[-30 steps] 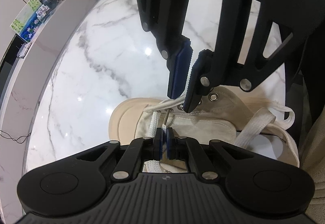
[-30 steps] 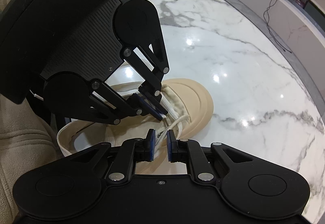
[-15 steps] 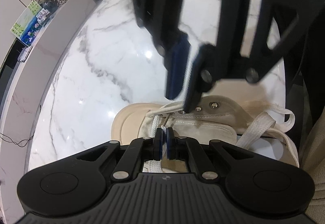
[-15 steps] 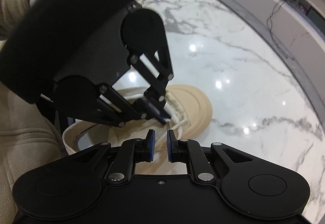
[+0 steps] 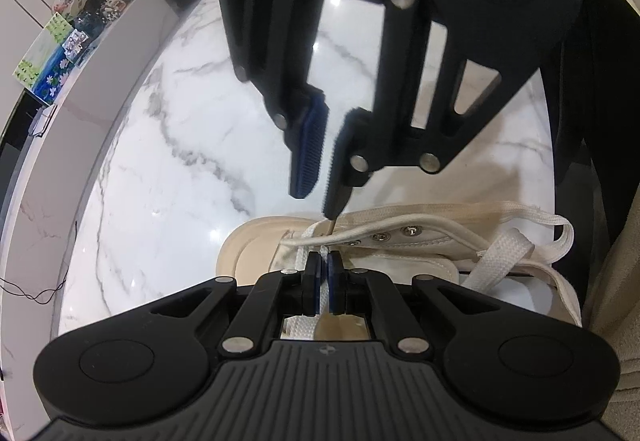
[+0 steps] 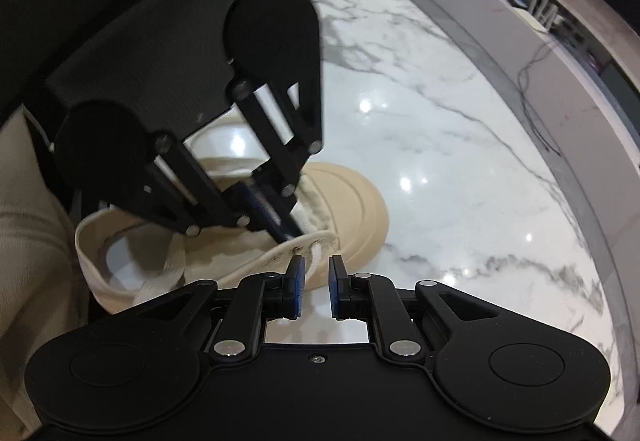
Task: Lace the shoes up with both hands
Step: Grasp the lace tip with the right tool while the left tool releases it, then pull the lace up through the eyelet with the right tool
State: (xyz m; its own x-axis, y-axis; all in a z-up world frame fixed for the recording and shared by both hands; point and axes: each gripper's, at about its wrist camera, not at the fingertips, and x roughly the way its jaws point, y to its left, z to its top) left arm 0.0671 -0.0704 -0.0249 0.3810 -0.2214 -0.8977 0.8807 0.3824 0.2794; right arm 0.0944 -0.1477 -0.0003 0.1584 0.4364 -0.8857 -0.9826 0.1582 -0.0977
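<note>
Left gripper (image 5: 323, 283) fingers clenched on flat white shoelace (image 5: 500, 253) — cream canvas shoe (image 6: 352, 209), lower centre; right gripper (image 6: 317, 291) fingers released, slightly apart.

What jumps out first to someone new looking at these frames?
The left gripper, bottom centre of its own view, shut on a flat white lace over the cream canvas shoe. The right gripper hangs above the toe, jaws apart and empty, all on a glossy marble table.

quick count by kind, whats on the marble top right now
shoe: 1
lace: 1
tongs: 2, left and right
total: 4
</note>
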